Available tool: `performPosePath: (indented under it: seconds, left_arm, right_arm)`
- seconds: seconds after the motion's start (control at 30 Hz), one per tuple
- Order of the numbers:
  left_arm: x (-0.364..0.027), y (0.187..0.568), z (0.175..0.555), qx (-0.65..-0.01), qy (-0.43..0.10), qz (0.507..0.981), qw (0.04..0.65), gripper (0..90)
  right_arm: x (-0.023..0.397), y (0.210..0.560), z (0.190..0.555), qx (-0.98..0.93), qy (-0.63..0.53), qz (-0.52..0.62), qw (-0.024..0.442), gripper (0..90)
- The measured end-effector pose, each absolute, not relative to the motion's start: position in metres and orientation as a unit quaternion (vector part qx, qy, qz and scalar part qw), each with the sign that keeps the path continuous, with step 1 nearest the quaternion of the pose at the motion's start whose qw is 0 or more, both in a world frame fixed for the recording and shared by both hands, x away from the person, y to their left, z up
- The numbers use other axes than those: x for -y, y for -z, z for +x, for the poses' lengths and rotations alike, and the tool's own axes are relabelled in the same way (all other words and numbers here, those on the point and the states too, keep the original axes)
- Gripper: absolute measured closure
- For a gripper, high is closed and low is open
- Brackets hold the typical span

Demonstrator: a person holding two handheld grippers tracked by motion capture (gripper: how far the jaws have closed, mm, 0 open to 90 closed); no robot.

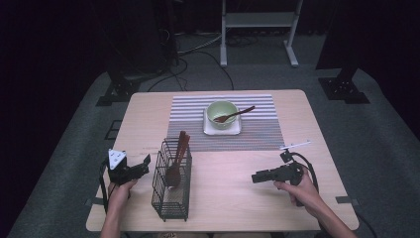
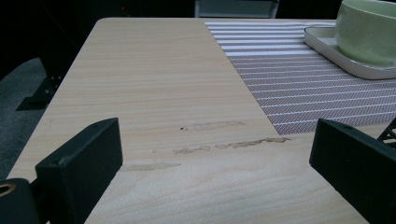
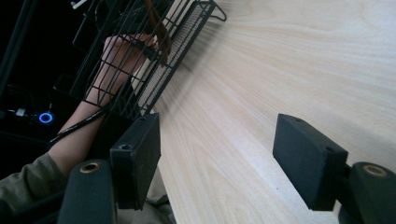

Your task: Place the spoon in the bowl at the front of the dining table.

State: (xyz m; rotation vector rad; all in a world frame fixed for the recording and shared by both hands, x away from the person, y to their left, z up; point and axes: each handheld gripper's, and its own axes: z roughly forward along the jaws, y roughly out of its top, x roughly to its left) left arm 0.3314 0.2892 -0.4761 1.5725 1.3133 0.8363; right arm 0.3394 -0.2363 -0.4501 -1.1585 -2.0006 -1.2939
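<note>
The left black two-jaw claw (image 1: pixel 144 160) carries a grey three-cornered plate (image 1: pixel 117 158) dotted with small dark marks on top, and a black cable (image 1: pixel 102 184) trails from it past the hand. The right black two-jaw claw (image 1: pixel 254 178) has a looping black cable (image 1: pixel 311 171) and a thin white bar (image 1: pixel 296 145) behind it. Both have blocky matte jaws with small screw holes and brass-ringed pivots. An olive-green sleeve (image 3: pixel 25 179) covers the left upper forearm.

We see a pale wooden table (image 1: pixel 233 188) with faint brown stains, a placemat (image 1: pixel 257 134) striped grey and white, a pale green bowl (image 1: pixel 221 113) on a white square tray (image 1: pixel 237 130), dark brown wooden spoons (image 1: pixel 175 171) in a black wire basket (image 1: pixel 171 201), and black jaws on both grippers.
</note>
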Motion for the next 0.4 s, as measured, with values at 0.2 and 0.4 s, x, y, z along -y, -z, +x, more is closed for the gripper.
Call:
performPosePath:
  seconds: [0.2,0.4]
  left_arm:
    - [-0.289,0.4762,0.3312,-0.531,-0.339,0.635,0.448,1.7]
    - [-0.29,0.476,0.3312,-0.532,-0.335,0.637,0.447,1.7]
  right_arm:
    - [0.2334,0.4495,0.3345,0.737,0.475,-0.417,0.24,30.6]
    - [0.2358,0.4486,0.3293,0.719,0.505,-0.411,0.242,30.4]
